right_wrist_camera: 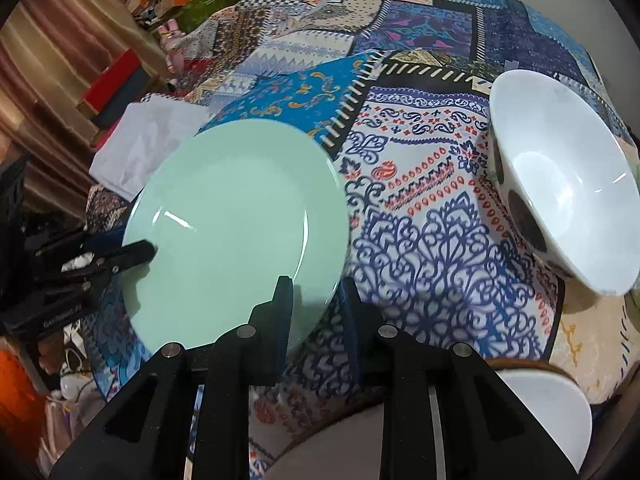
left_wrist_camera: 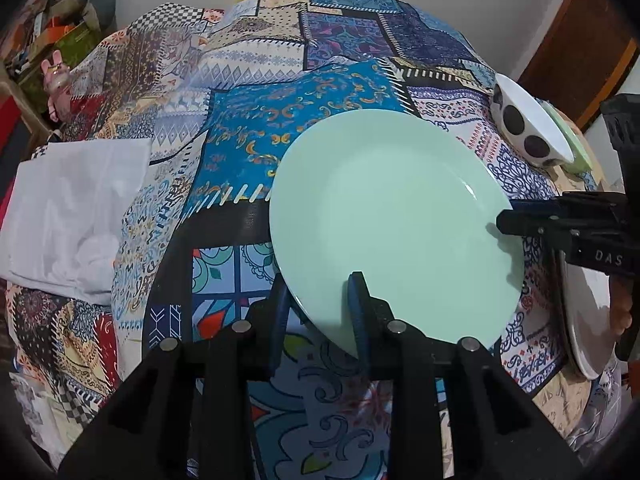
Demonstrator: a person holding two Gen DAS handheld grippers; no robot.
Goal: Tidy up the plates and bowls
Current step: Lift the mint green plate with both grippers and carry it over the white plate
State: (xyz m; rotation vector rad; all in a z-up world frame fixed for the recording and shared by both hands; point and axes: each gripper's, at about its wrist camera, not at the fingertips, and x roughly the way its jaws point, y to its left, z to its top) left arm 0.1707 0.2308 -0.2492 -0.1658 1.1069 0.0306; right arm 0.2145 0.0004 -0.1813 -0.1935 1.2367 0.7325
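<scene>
1. The patchwork tablecloth (left_wrist_camera: 248, 128) covers the whole table, and the dishes are spread over it, not gathered in one stack. I judge the sorting to be at an early or middle stage.
2. The green plate (left_wrist_camera: 384, 208) sits in the middle of the table and is the piece in hand. Whether it is lifted off the cloth or only tilted on it, I cannot tell.
3. The left gripper (left_wrist_camera: 320, 280) has its fingers partly apart with the plate's near rim between them. One finger lies over the plate's top face. Whether they actually pinch the rim cannot be told.
4. The right gripper (right_wrist_camera: 316, 284) straddles another part of the same rim, with a similar gap. Its hold is just as unclear.
5. A white bowl with dark spots (right_wrist_camera: 560, 184) stands well apart at the right. It seems to rest on a second greenish dish (left_wrist_camera: 576, 148) that is mostly hidden. It probably still needs a place.
6. A white plate (left_wrist_camera: 588, 320) lies at the near right edge of the table, apart from the green one and not stacked with it.
7. A white cloth (left_wrist_camera: 72, 208) lies on the left side of the table.
8. Writing: the letters "DAS" (left_wrist_camera: 608, 258) show on the right gripper's body in the left wrist view. A pale line of print (right_wrist_camera: 60, 322) on the left gripper is too blurred to read.
</scene>
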